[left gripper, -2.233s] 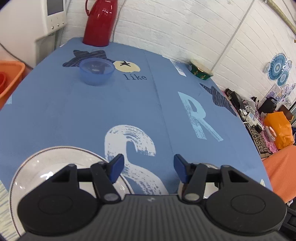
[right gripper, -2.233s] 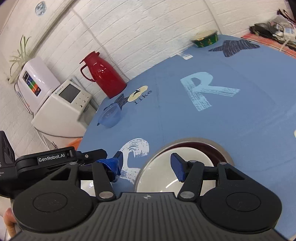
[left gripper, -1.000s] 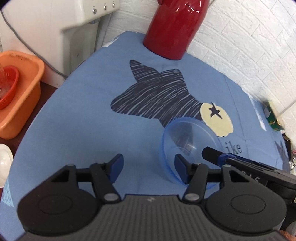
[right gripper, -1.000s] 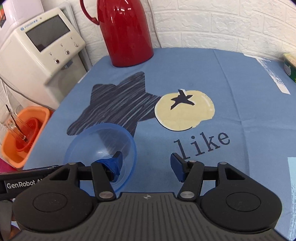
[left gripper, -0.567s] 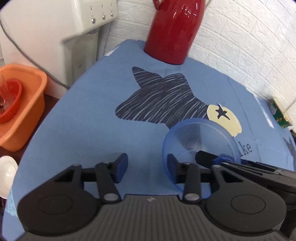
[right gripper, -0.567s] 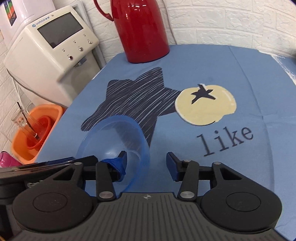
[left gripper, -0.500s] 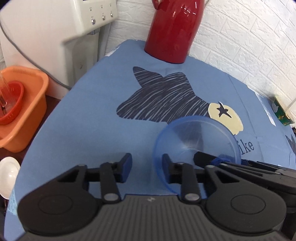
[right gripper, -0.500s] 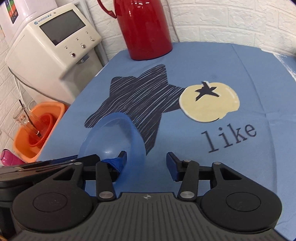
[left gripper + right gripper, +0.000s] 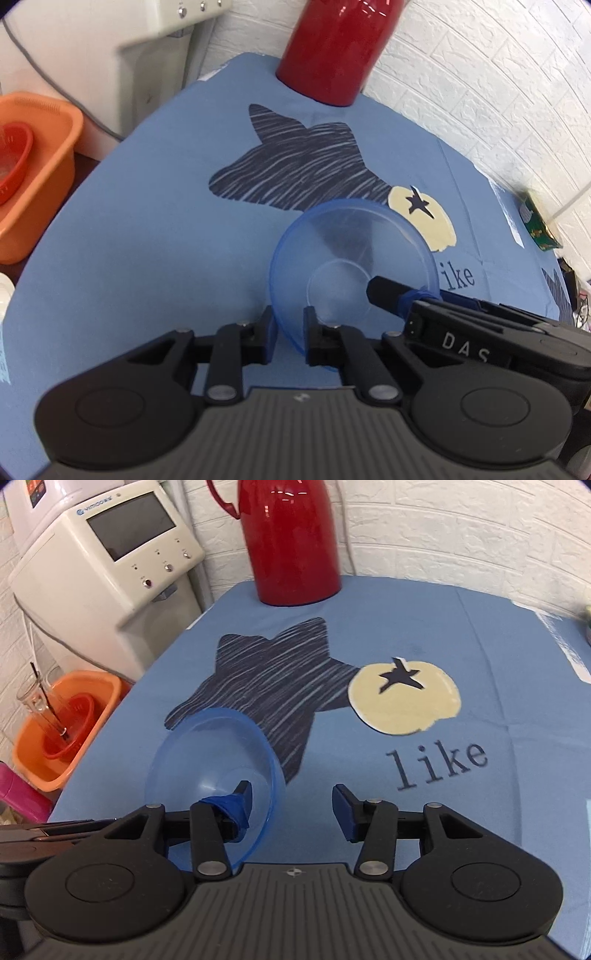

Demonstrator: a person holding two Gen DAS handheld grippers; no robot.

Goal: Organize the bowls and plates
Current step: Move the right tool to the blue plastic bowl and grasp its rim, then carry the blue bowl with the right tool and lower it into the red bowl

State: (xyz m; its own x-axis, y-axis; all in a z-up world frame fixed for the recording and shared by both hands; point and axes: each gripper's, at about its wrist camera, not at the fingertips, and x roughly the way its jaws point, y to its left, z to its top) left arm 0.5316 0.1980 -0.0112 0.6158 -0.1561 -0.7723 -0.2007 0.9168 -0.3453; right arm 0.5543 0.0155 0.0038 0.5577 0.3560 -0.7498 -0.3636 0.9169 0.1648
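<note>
A translucent blue bowl (image 9: 351, 258) is tipped up on its side over the blue tablecloth. My left gripper (image 9: 288, 332) is shut on the bowl's near rim, one finger on each side of the wall. In the right wrist view the same blue bowl (image 9: 207, 753) sits at lower left. My right gripper (image 9: 291, 808) is open, and its left finger reaches inside the bowl while the right finger stays outside, clear of it. That finger shows in the left wrist view as a black tip (image 9: 384, 295) against the bowl's inside.
A red thermos (image 9: 291, 539) stands at the table's far edge, a white appliance (image 9: 107, 561) beside it off the table. An orange basin (image 9: 62, 723) with a red strainer sits below the left edge. A green-patterned bowl (image 9: 535, 221) rests far right.
Both grippers travelled from the plates to the blue bowl. The bowl got tipped up by the right finger, and my left gripper's jaws have closed onto its rim.
</note>
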